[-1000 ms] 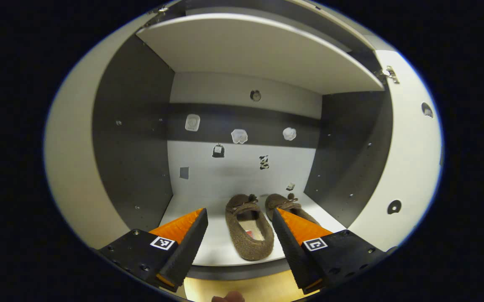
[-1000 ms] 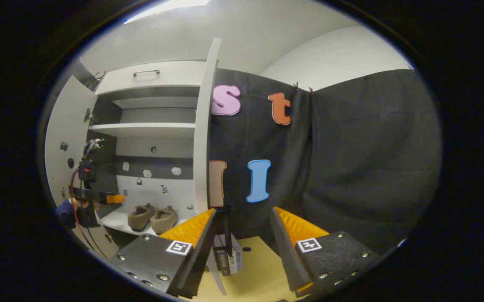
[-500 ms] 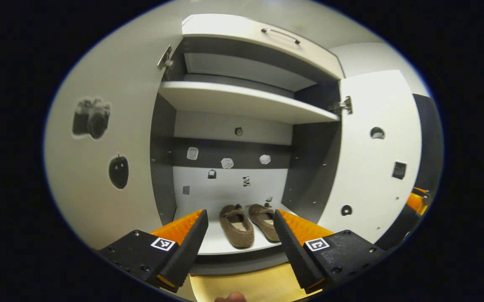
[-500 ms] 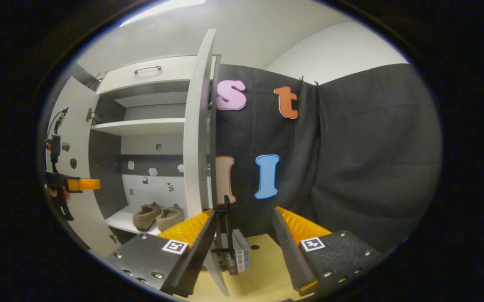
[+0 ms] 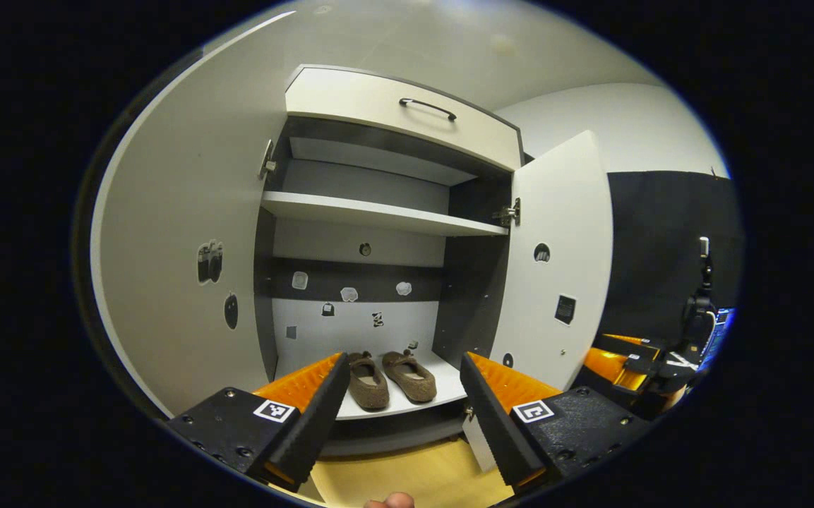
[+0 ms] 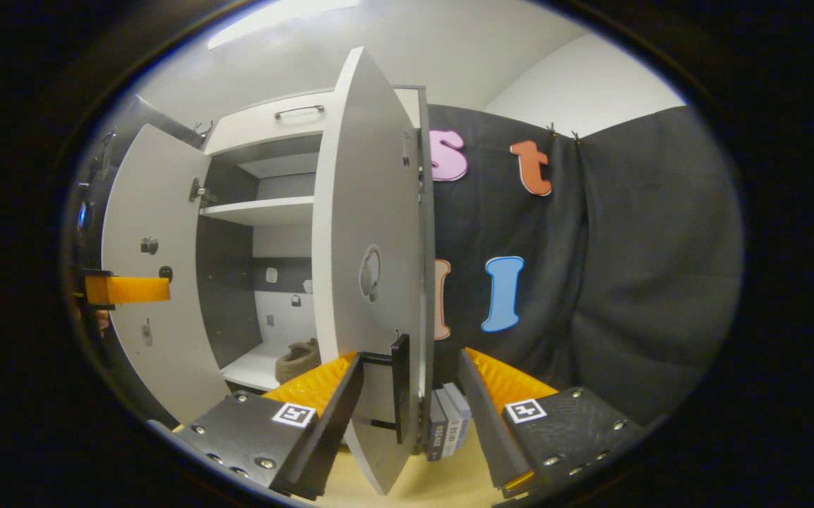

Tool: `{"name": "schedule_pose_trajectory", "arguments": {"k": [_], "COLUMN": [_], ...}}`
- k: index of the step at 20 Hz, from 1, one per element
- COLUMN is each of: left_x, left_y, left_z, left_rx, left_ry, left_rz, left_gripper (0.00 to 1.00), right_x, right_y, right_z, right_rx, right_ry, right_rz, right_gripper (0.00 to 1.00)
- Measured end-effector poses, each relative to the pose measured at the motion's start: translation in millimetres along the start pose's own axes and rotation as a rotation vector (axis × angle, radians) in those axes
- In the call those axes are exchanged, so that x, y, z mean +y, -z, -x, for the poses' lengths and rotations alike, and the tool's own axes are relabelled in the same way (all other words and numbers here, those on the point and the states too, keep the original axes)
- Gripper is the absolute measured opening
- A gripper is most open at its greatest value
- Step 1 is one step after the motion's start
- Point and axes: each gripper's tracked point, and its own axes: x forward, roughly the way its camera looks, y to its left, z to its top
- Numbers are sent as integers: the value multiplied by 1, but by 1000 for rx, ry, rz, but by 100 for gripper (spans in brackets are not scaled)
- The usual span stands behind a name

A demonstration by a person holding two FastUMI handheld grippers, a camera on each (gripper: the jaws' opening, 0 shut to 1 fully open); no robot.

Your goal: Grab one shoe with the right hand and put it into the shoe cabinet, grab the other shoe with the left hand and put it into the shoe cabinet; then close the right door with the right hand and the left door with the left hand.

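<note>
Two brown slippers (image 5: 389,379) lie side by side on the bottom shelf of the white shoe cabinet (image 5: 385,215). Both doors stand open. My left gripper (image 5: 403,416) is open and empty, held back in front of the cabinet. The right door (image 5: 555,268) hangs to its right, the left door (image 5: 181,282) to its left. In the right gripper view, my right gripper (image 6: 407,416) is open, and the right door's (image 6: 368,233) edge and black handle (image 6: 399,388) sit between its fingers. One slipper (image 6: 297,356) peeks past that door.
A drawer with a bar handle (image 5: 426,107) tops the cabinet, and an upper shelf (image 5: 378,212) is bare. Small stacked boxes (image 6: 445,423) stand on the yellow floor (image 5: 414,473) behind the right door. The left gripper's finger (image 6: 128,289) shows before the left door (image 6: 152,268).
My left gripper has drawn back out of the cabinet, so the slippers look smaller and both doors show. My right gripper has closed in on the right door, whose handle now sits between its fingers.
</note>
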Motion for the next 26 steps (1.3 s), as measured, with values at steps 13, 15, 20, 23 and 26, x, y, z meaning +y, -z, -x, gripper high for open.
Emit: {"name": "schedule_pose_trajectory", "arguments": {"k": [13,15,20,23,26], "left_x": [56,80,141,175,188], "left_y": [-63,-73,-72,-59,-46], "left_z": [126,152,166,156,138], "left_rx": [-140,-152,-137,-113,-99], "left_ry": [-177,-257,-423,-466,-447], "left_rz": [17,4,-6,3,34], "left_gripper": [96,92,96,92,96], "right_x": [125,136,141,131,115], "right_y": [7,7,5,5,4], "right_z": [-39,-42,-45,-44,-44], "right_rx": [14,9,2,2,2], "right_ry": [-262,-276,-276,-249,-210], "right_rz": [-42,-39,-53,-56,-57], "right_gripper": [83,83,83,80,80]}}
